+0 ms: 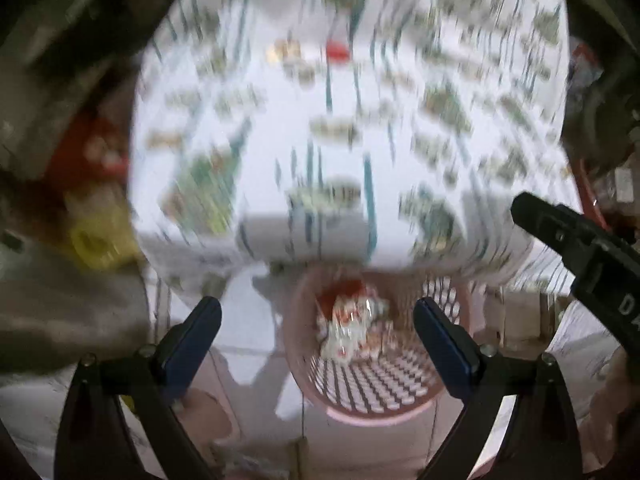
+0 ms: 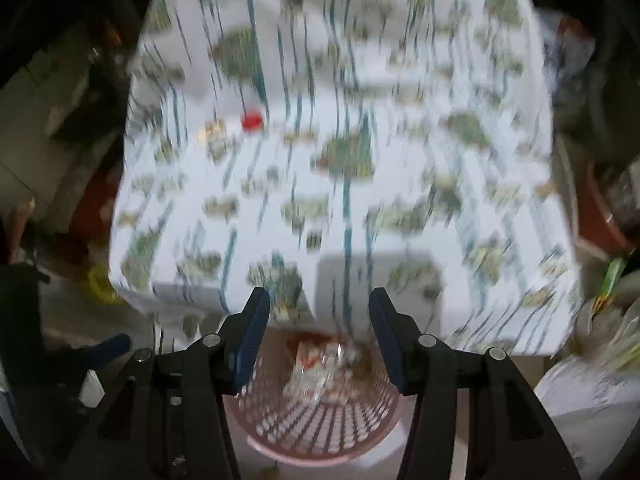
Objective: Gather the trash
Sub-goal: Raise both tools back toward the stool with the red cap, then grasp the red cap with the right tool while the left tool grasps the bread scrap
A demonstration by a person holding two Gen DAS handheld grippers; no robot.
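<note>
left gripper (image 1: 316, 344) released | right gripper (image 2: 318, 340) released; both above basket (image 2: 320, 436) rim, below table (image 2: 400, 280) edge

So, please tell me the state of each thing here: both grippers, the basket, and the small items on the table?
left gripper: open, holding nothing.
right gripper: open, holding nothing.
pink basket: upright on the floor, crumpled wrappers inside.
red item: lying on the patterned tablecloth, not collected.
yellowish item: beside it, too blurred to identify.

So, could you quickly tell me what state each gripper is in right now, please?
Left gripper: open, holding nothing, above the pink basket.
Right gripper: open, holding nothing, above the same basket.
</note>
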